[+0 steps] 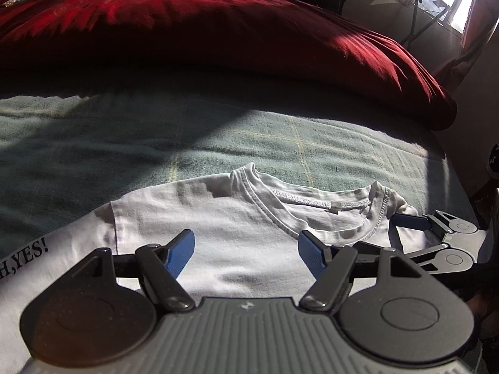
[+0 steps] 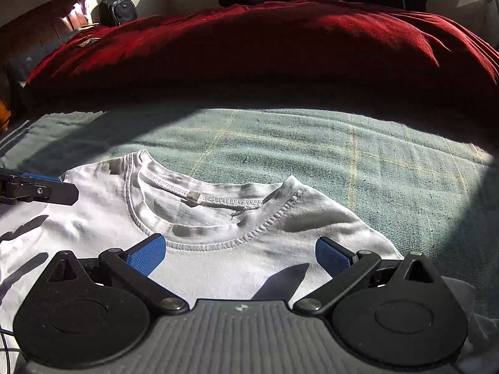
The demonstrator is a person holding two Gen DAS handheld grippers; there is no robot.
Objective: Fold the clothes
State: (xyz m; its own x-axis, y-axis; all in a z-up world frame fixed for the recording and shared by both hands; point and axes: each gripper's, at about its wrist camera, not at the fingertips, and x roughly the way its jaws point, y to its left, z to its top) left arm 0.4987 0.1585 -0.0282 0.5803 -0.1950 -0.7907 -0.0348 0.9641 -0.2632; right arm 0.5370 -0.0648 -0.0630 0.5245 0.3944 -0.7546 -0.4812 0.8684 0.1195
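Both sets of jaws are spread and hold nothing: left gripper (image 1: 246, 249) and right gripper (image 2: 240, 254) hover over one white T-shirt (image 2: 218, 258), flat on the green bed (image 2: 358, 168); open blanket beyond its collar, one red duvet (image 2: 265, 46) behind.

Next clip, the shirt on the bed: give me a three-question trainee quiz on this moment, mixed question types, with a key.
1. True or false: the white T-shirt lies on the green blanket with its neck opening facing up.
2. Multiple choice: the left gripper and the right gripper are
A) both shut on the collar
B) both open above the shirt, holding nothing
C) one open, one shut on a sleeve
3. Fill in: behind the shirt, further up the bed, lies a bulky ____ cover.

Key:
1. True; the collar and inner neck seam show.
2. B
3. red
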